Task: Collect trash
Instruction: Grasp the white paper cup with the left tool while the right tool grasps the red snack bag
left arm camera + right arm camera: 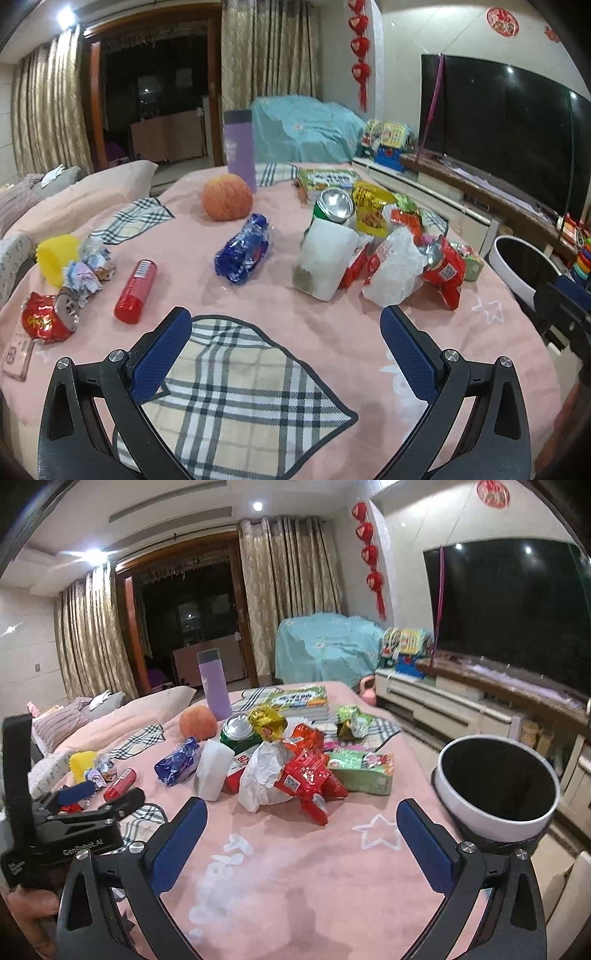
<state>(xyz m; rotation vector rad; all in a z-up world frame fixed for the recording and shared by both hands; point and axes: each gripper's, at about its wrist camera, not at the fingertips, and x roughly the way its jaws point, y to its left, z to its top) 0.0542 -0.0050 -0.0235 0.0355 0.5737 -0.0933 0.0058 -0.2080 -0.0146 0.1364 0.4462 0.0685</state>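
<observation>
Left gripper (286, 334) wide, empty; right gripper (301, 829) wide, empty, near trash pile (291, 771), bin (495, 819) beside

Each handheld gripper is the same build: black angular arms with triangular cut-outs, ending in flat fingers faced with dark blue, finely textured pads. On the left gripper (286, 325) a round silver screw (117, 355) sits at each arm joint just behind the pads, with another further out on each outer arm. The right gripper (301, 818) carries the same silver screws (464, 847) and blue pads (424, 845). Seen from the right claw's side, the left unit's black body bears white lettering reading "GenRobot.AI" (85, 848), and a bit of the person's hand (29, 904) shows below it.
</observation>
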